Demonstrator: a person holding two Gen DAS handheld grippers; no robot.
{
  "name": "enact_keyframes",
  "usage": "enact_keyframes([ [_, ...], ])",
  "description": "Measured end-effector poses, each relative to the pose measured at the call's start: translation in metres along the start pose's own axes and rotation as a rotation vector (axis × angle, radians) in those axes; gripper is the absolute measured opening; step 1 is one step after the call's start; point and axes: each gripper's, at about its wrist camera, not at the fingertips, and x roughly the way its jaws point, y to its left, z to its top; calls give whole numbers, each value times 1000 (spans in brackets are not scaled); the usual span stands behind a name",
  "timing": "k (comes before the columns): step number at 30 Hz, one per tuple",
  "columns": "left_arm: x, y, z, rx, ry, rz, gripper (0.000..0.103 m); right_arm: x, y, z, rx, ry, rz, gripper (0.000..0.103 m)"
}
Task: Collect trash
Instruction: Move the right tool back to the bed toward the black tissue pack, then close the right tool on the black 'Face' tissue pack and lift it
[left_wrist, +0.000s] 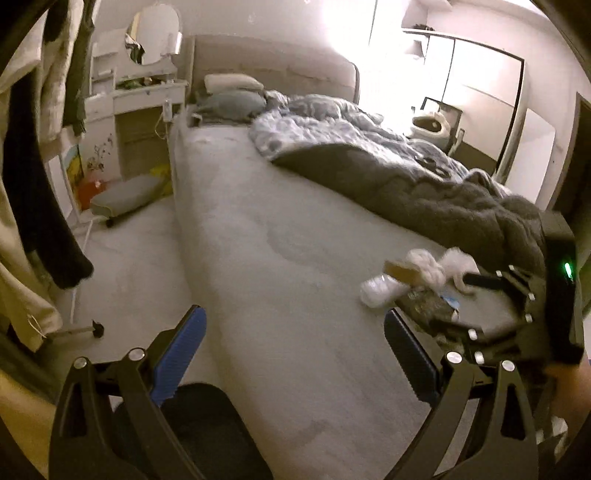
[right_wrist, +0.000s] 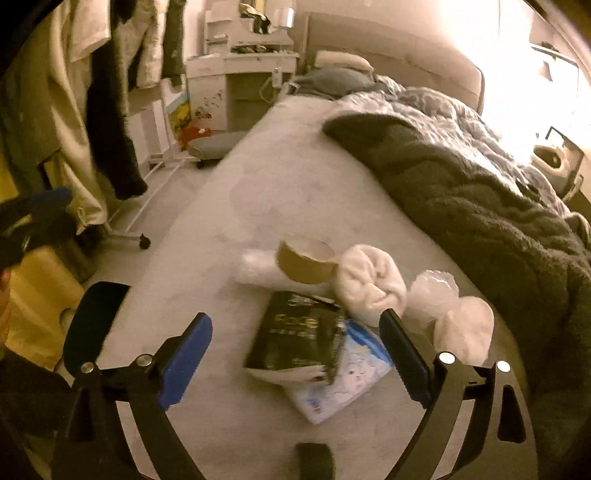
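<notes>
A pile of trash lies on the grey bed sheet (right_wrist: 280, 192): a black packet (right_wrist: 295, 332) on a blue-and-white wrapper (right_wrist: 354, 380), a brown paper cup (right_wrist: 306, 262) on its side, a white crumpled wad (right_wrist: 369, 284), clear plastic (right_wrist: 432, 291) and a pale wrapper (right_wrist: 255, 266). My right gripper (right_wrist: 295, 350) is open just above the black packet, its blue pads apart on either side and touching nothing. The left wrist view shows the same pile (left_wrist: 406, 277) at the right, with the right gripper (left_wrist: 439, 299) over it. My left gripper (left_wrist: 295, 332) hangs open and empty over bare sheet.
A dark rumpled blanket (right_wrist: 480, 206) covers the bed's right half, close behind the pile. Clothes hang on a wheeled rack (right_wrist: 110, 110) at the left over the floor. A yellow bag or bin (right_wrist: 37, 295) sits at the lower left. A white dresser (left_wrist: 140, 96) stands beside the headboard.
</notes>
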Motion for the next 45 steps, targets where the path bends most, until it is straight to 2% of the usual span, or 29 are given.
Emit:
enact_keyframes([
  [6,26,-27,-23,11,109,-72,98,9,-5,-5,9,41,24,93],
  [9,30,-39,-33,34,136,-93,98,11,-3,-9,2,50,37,93],
  [15,26,-50,-46,41,140,-133,98,18,0,-7,7,62,52,92],
  [19,24,-60,-54,81,149,-158,98,26,0,-11,12,99,39,84],
  [24,30,-73,-59,111,155,-215,98,33,-5,-15,16,133,4,68],
  [27,30,-82,-60,130,150,-250,98,31,-10,-15,27,125,21,58],
  [29,29,-92,-62,158,146,-267,98,28,-13,-15,43,114,38,55],
  [37,28,-128,-68,229,141,-378,98,4,-34,-13,126,67,125,55],
  [42,36,-151,-71,265,144,-411,97,-8,-53,-19,188,47,186,53],
  [45,41,-163,-71,284,141,-423,92,-16,-62,-22,213,21,217,53],
])
